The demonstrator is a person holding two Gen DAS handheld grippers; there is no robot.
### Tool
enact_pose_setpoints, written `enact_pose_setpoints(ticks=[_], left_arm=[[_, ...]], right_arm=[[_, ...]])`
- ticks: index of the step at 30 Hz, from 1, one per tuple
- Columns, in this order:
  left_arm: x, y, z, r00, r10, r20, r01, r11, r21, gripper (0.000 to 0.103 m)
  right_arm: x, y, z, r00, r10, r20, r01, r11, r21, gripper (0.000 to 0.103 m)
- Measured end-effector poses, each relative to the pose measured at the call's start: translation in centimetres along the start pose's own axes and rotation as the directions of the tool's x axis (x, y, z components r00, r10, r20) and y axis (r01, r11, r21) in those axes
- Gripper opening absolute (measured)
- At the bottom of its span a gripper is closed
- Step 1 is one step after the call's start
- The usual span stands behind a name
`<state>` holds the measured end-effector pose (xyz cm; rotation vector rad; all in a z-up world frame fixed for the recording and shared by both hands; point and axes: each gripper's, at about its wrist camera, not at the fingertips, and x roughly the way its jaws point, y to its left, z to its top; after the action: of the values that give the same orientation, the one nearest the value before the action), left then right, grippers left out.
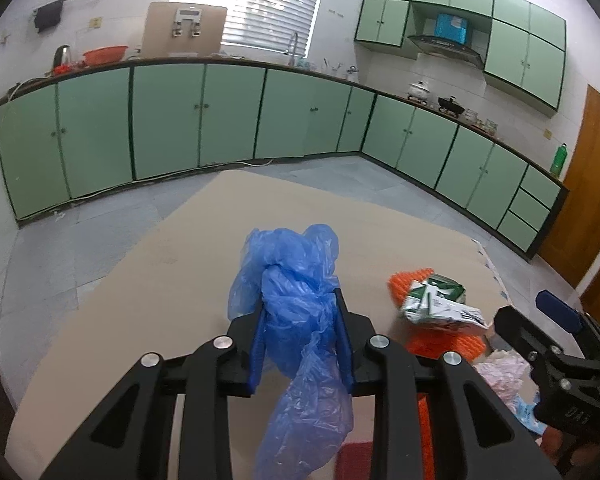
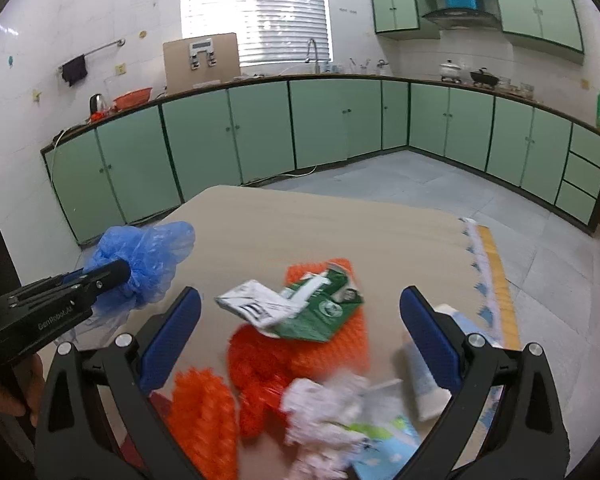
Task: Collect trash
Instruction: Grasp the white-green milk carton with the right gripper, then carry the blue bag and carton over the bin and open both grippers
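Observation:
My left gripper is shut on a crumpled blue plastic bag, held above the beige table; part of the bag hangs down between the arms. The right wrist view shows the same bag in the left gripper at the left. My right gripper stands open over a trash pile: a crushed green and white carton, orange foam netting, crumpled white paper and a white tube. The carton and the right gripper's body also appear at the right of the left wrist view.
Green base cabinets line the far walls under a counter with a kettle, an orange basin, a cardboard box and a stove. A wooden door stands at the right. A patterned mat hangs off the table's right edge above grey tile floor.

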<state>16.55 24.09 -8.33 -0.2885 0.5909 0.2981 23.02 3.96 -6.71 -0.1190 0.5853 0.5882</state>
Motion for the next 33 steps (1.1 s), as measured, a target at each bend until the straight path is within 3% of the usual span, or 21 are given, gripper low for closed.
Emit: enact_pose_setpoints(ticks=[13, 16, 20, 22, 33], left_arm=[[0.8, 1.3, -0.1, 1.0, 0.01, -0.016, -0.01, 1.0, -0.023, 0.029], [1.0, 1.0, 0.1, 1.0, 0.013, -0.02, -0.013, 1.0, -0.027, 0.029], [1.1, 0.5, 0.3, 1.0, 0.013, -0.024, -0.014, 0.999, -0.03, 0.029], [1.2, 0.3, 0.2, 1.0, 0.012, -0.025, -0.013, 1.0, -0.028, 0.029], [0.7, 0.2, 0.3, 1.0, -0.009, -0.004, 0.009, 1.0, -0.005, 0.029]], right_arm=[[4.6, 2.5, 0.5, 0.99, -0.062, -0.126, 0.054, 0.996, -0.071, 0.097], [5.4, 2.8, 0.5, 0.983, -0.072, -0.168, 0.055, 0.993, -0.103, 0.079], [5.9, 2.6, 0.4, 0.978, -0.049, -0.202, 0.031, 0.995, -0.092, 0.074], [5.8, 2.6, 0.4, 0.977, -0.032, -0.21, 0.013, 0.996, -0.092, 0.061], [3.0, 1.5, 1.4, 0.989, 0.033, -0.144, -0.042, 0.998, -0.056, 0.059]])
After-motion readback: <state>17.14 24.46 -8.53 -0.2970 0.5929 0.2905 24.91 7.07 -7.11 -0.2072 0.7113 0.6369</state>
